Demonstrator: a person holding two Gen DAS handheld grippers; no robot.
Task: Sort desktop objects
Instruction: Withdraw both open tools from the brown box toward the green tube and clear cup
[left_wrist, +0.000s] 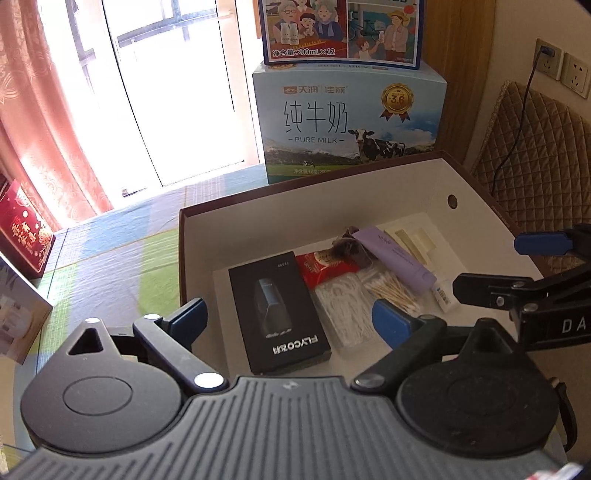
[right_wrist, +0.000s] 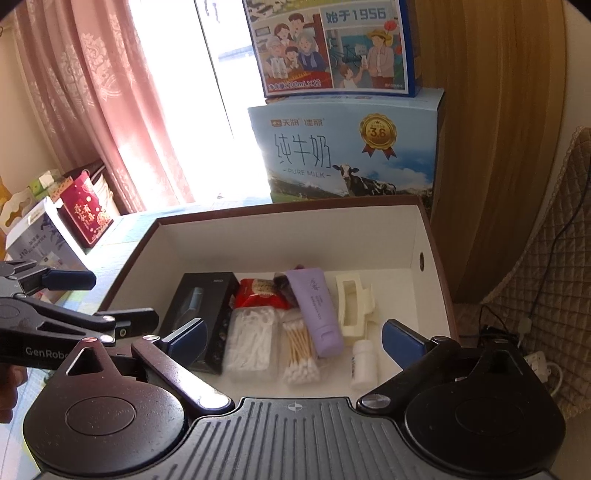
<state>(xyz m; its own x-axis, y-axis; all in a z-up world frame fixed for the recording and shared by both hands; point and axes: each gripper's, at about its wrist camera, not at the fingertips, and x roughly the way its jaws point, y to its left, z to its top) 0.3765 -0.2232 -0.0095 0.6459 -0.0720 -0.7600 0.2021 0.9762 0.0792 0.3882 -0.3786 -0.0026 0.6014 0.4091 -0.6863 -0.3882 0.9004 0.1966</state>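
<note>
A brown box with white inner walls (left_wrist: 310, 206) (right_wrist: 280, 240) holds the sorted items. Inside lie a black FLYCO shaver box (left_wrist: 277, 310) (right_wrist: 207, 310), a red packet (left_wrist: 325, 267) (right_wrist: 258, 293), a bag of floss picks (left_wrist: 343, 310) (right_wrist: 251, 343), a bag of cotton swabs (left_wrist: 391, 290) (right_wrist: 299, 350), a purple tube (left_wrist: 395, 258) (right_wrist: 317, 310), a cream hair claw (right_wrist: 352, 310) and a small white bottle (left_wrist: 445, 295) (right_wrist: 364, 363). My left gripper (left_wrist: 291, 317) (right_wrist: 107, 299) hovers open over the box's near left side. My right gripper (right_wrist: 295, 338) (left_wrist: 517, 266) hangs open over its near edge. Neither holds anything.
Two stacked milk cartons (left_wrist: 351, 118) (right_wrist: 343, 147) stand right behind the box. A red gift box (left_wrist: 22, 229) (right_wrist: 86, 214) and other cartons sit to the left by the pink curtain (right_wrist: 103, 110). A quilted chair back (left_wrist: 535, 155), wall sockets (left_wrist: 561, 66) and cables lie to the right.
</note>
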